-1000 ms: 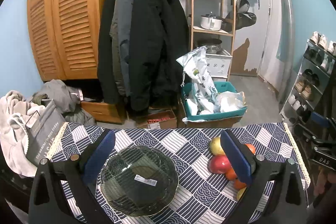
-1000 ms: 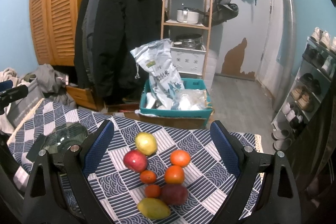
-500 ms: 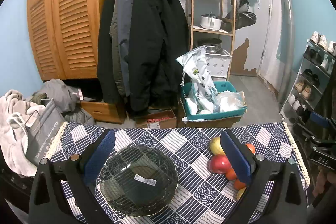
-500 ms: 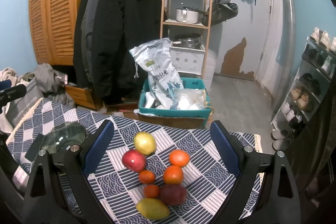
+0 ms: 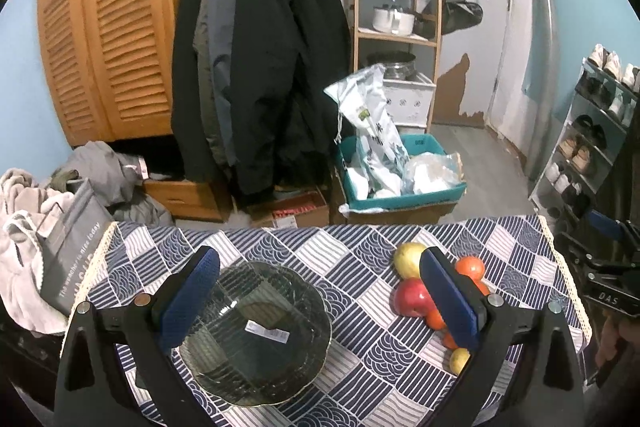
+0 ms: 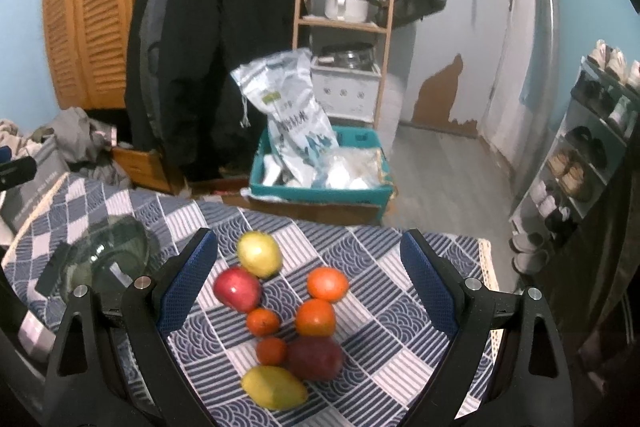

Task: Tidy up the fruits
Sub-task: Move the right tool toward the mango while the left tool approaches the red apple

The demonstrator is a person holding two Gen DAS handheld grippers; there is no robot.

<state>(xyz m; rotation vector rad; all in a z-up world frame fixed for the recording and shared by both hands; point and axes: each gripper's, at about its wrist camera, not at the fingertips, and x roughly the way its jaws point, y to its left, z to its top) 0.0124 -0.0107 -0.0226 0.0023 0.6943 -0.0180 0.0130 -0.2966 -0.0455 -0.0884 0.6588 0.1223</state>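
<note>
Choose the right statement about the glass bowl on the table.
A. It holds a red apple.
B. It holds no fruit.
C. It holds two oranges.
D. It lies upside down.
B: the bowl shows only a label inside, while all the fruit lies on the cloth.

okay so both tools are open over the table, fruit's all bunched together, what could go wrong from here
The fruits are packed touching: closing the right tool on the red apple could nudge the yellow pear or small oranges and set them rolling. The glass plate sits near the table's front edge, so the left tool could knock it off.
</note>
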